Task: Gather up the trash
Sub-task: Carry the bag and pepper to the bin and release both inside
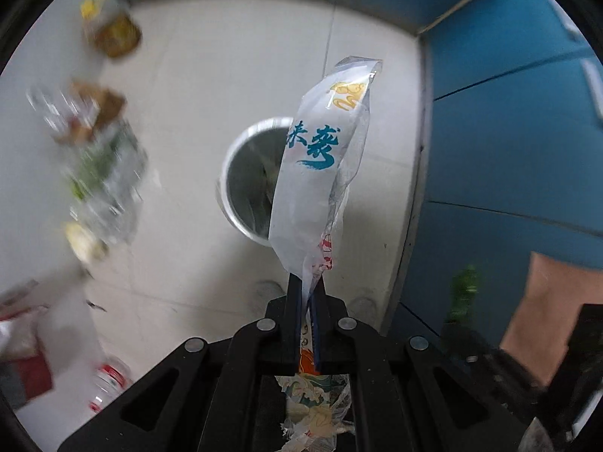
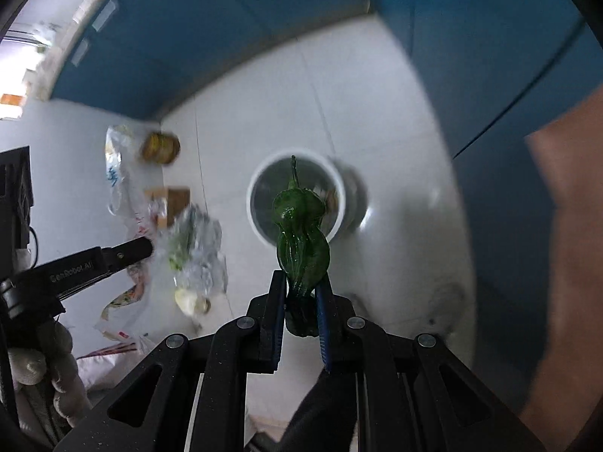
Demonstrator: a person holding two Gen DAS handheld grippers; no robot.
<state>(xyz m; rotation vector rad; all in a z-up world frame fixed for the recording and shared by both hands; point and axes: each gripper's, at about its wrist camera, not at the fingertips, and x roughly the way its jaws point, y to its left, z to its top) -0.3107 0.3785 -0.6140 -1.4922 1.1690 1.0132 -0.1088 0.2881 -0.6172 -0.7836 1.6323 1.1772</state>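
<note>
1. Far left in the left wrist view: litter strewn down the pale floor [image 1: 211, 86], all blurred; one yellow-lidded jar [image 1: 113, 30], one brown box [image 1: 100, 103], a crumpled clear bag [image 1: 109, 184] with green inside, one pale round scrap [image 1: 84, 243], one red-labelled bottle [image 1: 109, 380] at the lower edge; further red and white clutter in the corner is too blurred to name.
2. Centre: one bin [image 1: 248, 177], round and open-topped, standing on the floor; bare tile lies all round it.
3. The left gripper [image 1: 306, 301] is pressed together on one wrapper [image 1: 316, 158], white plastic with blue characters; the wrapper stands up from the fingers and overlaps the bin's right rim in this view, while its crumpled printed tail hangs back between the arms.
4. Right: blue cabinets [image 1: 508, 143] wall in the floor, leaving a strip of tile between bin and cabinet base; a bare leg [image 1: 542, 301] stands at the right edge.
5. Right wrist view, left to right: the left gripper [image 2: 145, 246] reaches in from the left edge with the wrapper [image 2: 117, 177] draped from it, beside the same litter; jar [image 2: 160, 147], box [image 2: 169, 197], bag [image 2: 196, 248].
6. The right gripper [image 2: 299, 297] pinches one green pepper [image 2: 301, 241], dark and wrinkled, stem pointing away; it is held in line with the bin [image 2: 339, 184] mouth, above it.
</note>
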